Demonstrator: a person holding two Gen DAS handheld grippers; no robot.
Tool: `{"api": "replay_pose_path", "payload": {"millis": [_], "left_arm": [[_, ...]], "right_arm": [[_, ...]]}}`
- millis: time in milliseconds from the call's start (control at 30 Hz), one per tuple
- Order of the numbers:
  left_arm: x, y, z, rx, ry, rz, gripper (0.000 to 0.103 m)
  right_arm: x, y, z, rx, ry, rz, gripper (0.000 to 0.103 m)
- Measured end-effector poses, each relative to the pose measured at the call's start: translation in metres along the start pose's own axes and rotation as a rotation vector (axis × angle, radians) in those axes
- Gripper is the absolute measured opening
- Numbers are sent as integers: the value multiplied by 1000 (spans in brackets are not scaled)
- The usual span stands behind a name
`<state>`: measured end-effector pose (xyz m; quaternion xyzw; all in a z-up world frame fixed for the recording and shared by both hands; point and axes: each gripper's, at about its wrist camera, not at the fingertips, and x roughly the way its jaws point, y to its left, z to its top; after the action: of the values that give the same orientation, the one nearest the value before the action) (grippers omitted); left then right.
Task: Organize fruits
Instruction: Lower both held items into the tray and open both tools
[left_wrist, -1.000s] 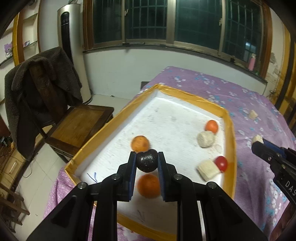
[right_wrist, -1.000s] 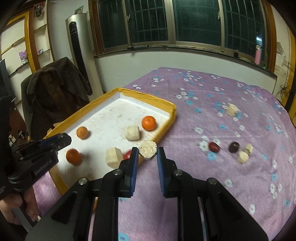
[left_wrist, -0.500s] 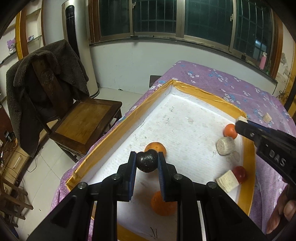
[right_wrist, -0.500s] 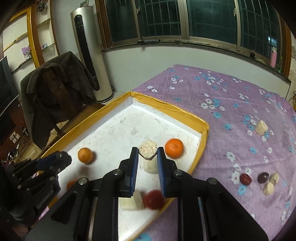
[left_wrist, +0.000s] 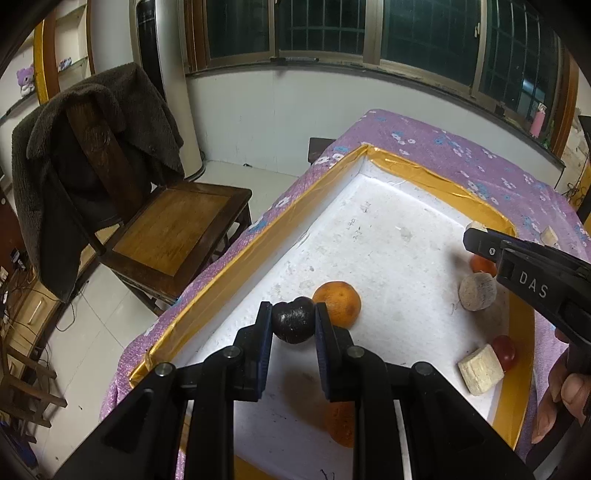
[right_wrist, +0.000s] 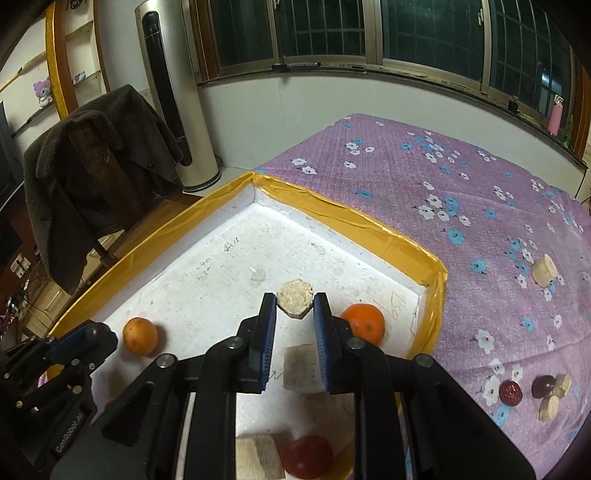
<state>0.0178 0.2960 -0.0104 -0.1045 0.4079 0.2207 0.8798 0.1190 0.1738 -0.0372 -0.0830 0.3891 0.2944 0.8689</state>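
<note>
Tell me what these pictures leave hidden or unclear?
- Left wrist view: an orange in the tray is half hidden behind the left gripper.
- Left wrist view: the right gripper covers most of another orange.
- Right wrist view: a beige block and a red fruit are cut off by the bottom edge and the gripper's arms.

left gripper (left_wrist: 292, 326) | jaws clamp dark plum (left_wrist: 293, 324) | above tray (left_wrist: 436, 175)
</note>
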Motion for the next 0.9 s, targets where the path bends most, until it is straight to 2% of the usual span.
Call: {"api": "replay_pose_path", "payload": {"millis": [500, 900], "left_arm": [[7, 1, 3, -4, 23, 5, 21], [4, -1, 2, -1, 16, -4, 21]], "right_arm": [[18, 6, 5, -14, 39, -2, 22], [15, 9, 7, -29, 36, 1, 22]]}}
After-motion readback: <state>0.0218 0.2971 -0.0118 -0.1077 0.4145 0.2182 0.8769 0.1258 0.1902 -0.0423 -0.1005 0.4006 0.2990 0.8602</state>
